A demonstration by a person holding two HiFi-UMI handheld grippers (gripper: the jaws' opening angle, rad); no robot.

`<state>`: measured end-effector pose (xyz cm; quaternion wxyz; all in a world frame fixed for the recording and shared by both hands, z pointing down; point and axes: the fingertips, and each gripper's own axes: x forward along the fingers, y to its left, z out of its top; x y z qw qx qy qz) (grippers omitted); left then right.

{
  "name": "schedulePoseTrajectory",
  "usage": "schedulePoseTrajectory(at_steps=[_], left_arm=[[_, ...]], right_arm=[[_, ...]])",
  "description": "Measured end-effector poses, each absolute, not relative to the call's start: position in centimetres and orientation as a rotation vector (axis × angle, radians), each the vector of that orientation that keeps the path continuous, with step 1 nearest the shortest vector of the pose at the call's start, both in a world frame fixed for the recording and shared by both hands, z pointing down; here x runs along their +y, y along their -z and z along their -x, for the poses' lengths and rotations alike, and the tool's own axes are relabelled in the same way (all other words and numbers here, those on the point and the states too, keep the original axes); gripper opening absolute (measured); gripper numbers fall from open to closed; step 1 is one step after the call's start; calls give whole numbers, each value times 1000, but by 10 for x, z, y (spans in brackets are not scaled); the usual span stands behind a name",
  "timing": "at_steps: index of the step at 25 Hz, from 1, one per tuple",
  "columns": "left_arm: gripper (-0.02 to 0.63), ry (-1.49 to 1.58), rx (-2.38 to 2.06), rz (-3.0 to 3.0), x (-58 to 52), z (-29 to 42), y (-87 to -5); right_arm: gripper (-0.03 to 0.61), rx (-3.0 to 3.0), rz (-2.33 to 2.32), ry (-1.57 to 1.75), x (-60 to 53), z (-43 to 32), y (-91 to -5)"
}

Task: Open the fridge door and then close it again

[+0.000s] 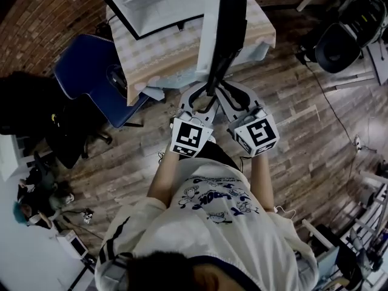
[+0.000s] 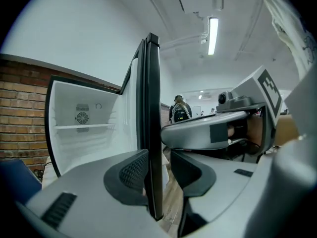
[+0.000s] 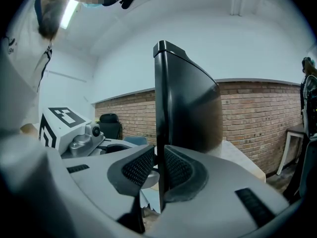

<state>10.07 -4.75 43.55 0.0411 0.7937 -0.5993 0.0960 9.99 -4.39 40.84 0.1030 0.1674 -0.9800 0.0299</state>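
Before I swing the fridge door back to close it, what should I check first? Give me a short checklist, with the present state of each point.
1. fridge door is open: ok, it stands wide and the white inside of the fridge shows.
2. right gripper grips the door edge: ok, both pads sit against it.
3. left gripper grips the door edge: not ok, the edge is between the jaws but one pad stands apart from it.
4. Nothing sticks out over the shelf: ok, as far as the left gripper view shows.
5. The door's way back is free: cannot tell, no view shows all of it.
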Motion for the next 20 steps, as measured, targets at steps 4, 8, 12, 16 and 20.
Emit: schedulePoseTrajectory(at_steps=[4, 8, 12, 16, 20], left_arm=[[141, -274, -1894, -2370, -42, -76, -435], [144, -264, -1939, -2318, -40, -52, -436], [144, -253, -1975, -2274, -38, -25, -437], [144, -236, -2007, -2228, -39, 4, -438], [144, -224, -2031, -2197, -40, 28, -438]], right_arm=[[75, -2889, -444, -58, -35, -75, -407], [75, -2889, -397, -49, -30, -52, -408], [75, -2891, -346, -44, -26, -25, -408], [75, -2894, -301, -50, -25, 2, -409], [75, -2893, -257, -47, -23, 25, -409]])
